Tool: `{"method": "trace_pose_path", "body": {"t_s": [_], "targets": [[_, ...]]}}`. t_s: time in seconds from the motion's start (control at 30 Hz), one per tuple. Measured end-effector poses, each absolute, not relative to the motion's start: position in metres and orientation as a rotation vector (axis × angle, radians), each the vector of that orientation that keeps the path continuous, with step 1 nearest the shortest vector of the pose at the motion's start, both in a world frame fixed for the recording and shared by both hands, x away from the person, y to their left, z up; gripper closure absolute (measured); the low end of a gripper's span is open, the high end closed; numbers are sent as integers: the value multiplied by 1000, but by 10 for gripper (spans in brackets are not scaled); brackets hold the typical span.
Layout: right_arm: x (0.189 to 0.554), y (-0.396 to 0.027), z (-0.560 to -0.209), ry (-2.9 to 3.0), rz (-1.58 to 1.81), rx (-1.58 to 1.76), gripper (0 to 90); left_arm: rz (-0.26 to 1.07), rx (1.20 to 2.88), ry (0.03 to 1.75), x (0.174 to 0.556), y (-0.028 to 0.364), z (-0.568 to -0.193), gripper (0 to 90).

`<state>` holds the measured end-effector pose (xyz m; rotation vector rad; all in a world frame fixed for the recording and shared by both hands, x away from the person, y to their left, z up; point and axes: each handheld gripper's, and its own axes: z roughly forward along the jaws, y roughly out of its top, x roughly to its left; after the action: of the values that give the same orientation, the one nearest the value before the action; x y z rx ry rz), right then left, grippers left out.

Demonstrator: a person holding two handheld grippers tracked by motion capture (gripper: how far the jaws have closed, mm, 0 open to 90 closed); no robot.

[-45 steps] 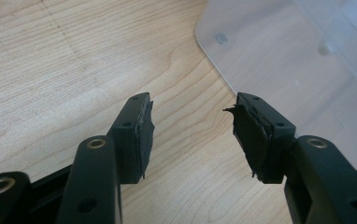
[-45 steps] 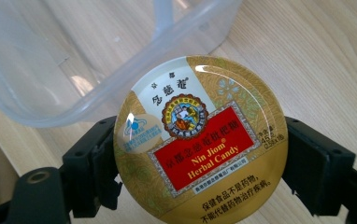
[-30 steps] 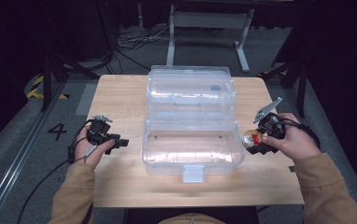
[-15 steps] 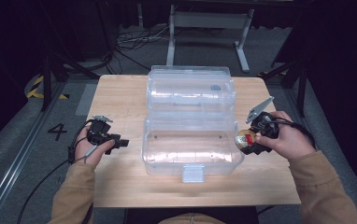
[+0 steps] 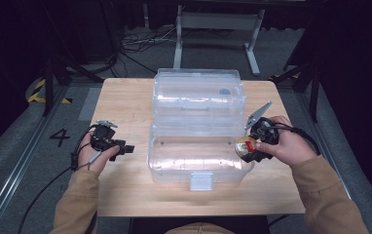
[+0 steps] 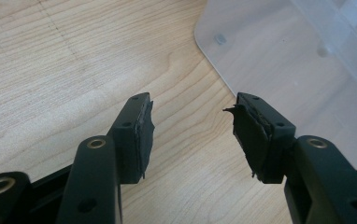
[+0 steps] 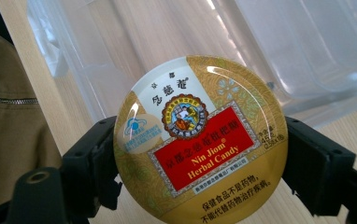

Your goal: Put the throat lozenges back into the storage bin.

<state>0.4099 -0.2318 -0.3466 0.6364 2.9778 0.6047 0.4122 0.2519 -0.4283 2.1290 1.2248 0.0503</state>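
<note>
From the high view, one clear box (image 5: 198, 131) lies open on the counter (image 5: 125, 97), with one tin (image 5: 245, 145) at its right edge in the right gripper (image 5: 252, 148). The left gripper (image 5: 120, 147) rests left of the box.

In the left gripper view, two fingers (image 6: 134, 135) stand wide apart, holding nothing.

In the right gripper view, two fingers (image 7: 317, 163) clamp the tin (image 7: 200, 140) over the box (image 7: 167, 37).

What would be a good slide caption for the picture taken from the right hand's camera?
Right tool grips a round gold Nin Jiom Herbal Candy tin by its edges, in front of the open clear plastic box.
</note>
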Motion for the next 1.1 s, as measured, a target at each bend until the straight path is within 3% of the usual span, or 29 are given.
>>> {"method": "trace_pose_path", "body": {"t_s": [1.1], "targets": [[415,-203,-384,2991,549,795,197,45,2118,1236,412,254,-430,476]]}}
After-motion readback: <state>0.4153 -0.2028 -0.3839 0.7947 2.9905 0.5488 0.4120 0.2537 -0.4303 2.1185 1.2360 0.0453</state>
